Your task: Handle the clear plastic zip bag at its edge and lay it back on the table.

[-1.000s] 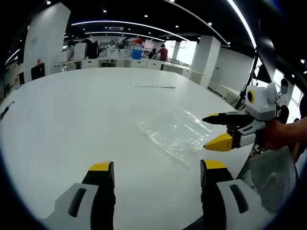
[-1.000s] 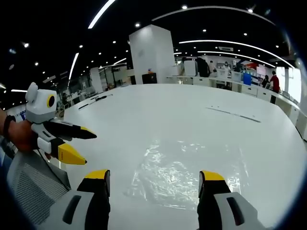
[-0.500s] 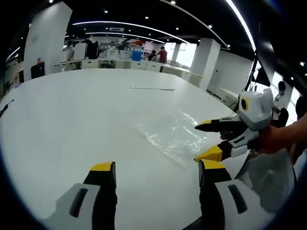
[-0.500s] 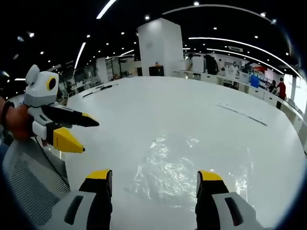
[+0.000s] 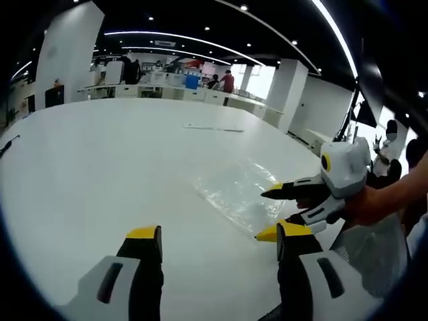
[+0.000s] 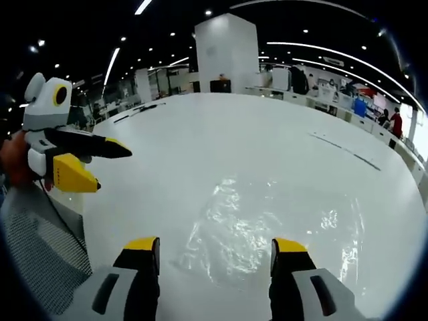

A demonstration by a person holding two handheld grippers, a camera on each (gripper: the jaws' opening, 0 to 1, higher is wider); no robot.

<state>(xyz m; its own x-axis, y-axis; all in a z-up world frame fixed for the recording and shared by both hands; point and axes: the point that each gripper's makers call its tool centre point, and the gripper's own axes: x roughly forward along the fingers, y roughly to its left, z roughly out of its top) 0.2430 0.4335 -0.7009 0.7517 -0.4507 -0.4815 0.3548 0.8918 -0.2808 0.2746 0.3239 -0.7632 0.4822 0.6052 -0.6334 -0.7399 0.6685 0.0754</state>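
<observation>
Clear zip bag (image 5: 235, 190) (image 6: 267, 224) lay flat on the white table (image 5: 100, 160) (image 6: 221, 134), crinkled, glare off the plastic. Couldn't tell if anything was inside; it looked see-through w/ table showing through. No other containers close by.

Left gripper view: left gripper (image 5: 217, 244) sat low over the table, jaws wide apart, yellow tips up, nothing between them. Bag was ahead and to the right of its jaws, not touching them. Right gripper (image 5: 271, 214) came in from the right edge, held by a hand (image 5: 364, 204), forearm trailing off toward the frame edge. Its jaws were spread apart; upper tip over the bag's near-right edge, lower tip just beside the left gripper's right jaw. Contact w/ the bag: couldn't tell from this angle. It had no hold on anything as far as visible.

Right gripper view: right gripper (image 6: 215, 247) jaws also wide apart, empty, w/ the bag's near edge lying just ahead and between them. Left gripper (image 6: 114, 167) showed at the left side, held by a hand (image 6: 17, 160), jaws apart, pointing across toward the bag but well clear of it. Grey mesh chair back (image 6: 40, 247) below it, off the table edge.

Background: a thin strip (image 5: 214, 127) (image 6: 344, 150) lay on the table far beyond the bag. White column (image 6: 227, 57), ceiling light strips, desks and ppl at the far side.
</observation>
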